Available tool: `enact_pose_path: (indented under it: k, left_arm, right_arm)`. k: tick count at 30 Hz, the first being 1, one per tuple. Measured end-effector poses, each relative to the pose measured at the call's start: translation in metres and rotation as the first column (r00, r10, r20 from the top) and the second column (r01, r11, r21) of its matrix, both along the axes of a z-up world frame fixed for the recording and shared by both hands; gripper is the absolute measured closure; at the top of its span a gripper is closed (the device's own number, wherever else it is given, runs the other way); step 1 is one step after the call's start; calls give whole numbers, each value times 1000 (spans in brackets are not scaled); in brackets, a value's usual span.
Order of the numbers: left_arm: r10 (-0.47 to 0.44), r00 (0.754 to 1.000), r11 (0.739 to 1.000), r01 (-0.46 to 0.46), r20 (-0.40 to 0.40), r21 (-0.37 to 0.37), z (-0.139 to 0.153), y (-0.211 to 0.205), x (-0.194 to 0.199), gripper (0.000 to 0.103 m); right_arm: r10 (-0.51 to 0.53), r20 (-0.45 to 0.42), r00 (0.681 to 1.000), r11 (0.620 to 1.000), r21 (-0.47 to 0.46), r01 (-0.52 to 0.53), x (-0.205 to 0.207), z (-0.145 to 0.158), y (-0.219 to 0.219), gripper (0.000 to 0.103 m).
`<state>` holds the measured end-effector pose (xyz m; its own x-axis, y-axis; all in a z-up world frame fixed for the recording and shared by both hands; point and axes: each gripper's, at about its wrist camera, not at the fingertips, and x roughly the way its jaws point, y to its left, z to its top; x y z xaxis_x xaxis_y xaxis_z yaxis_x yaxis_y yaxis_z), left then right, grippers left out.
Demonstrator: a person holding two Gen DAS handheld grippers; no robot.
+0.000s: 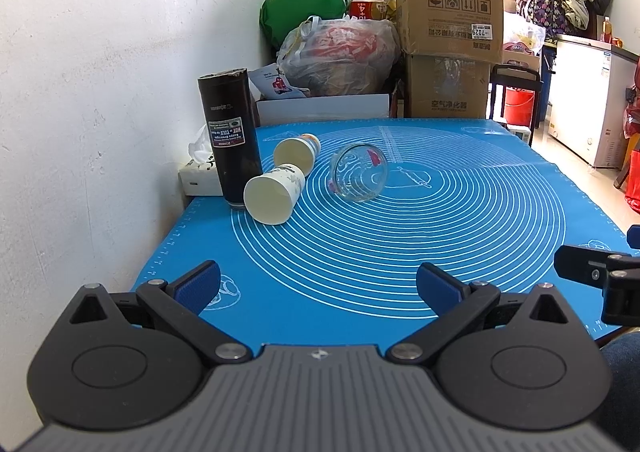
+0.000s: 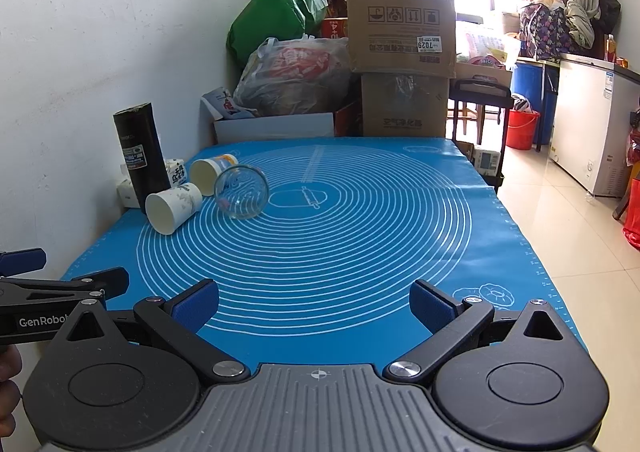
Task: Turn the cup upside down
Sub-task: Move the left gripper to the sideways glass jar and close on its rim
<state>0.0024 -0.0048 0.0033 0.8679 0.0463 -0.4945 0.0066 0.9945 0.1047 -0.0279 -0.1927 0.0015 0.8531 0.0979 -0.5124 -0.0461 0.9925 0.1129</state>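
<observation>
A clear glass cup lies on its side on the blue mat, mouth toward me; it also shows in the right wrist view. Two white paper cups lie on their sides to its left, one near and one farther back. A tall black tumbler stands upright by the wall. My left gripper is open and empty over the mat's near edge. My right gripper is open and empty, well short of the cups.
A white wall runs along the left. A tissue box sits behind the tumbler. Cardboard boxes, bags and a white box stand past the table's far end. The table's right edge drops to a tiled floor; a white freezer stands at the right.
</observation>
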Motion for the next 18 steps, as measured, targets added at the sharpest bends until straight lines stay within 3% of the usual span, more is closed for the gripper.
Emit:
enact_pose_path:
  k: [7, 18]
  left_arm:
    - [-8, 999, 999, 6, -45, -45, 4, 4, 19, 0]
    - [-21, 989, 996, 8, -144, -89, 18, 3, 106, 0]
  right_arm:
    - [9, 4, 1000, 1000, 0, -9, 11, 6, -2, 0]
    - [-17, -1, 1000, 1000, 9, 17, 70, 23, -30, 0]
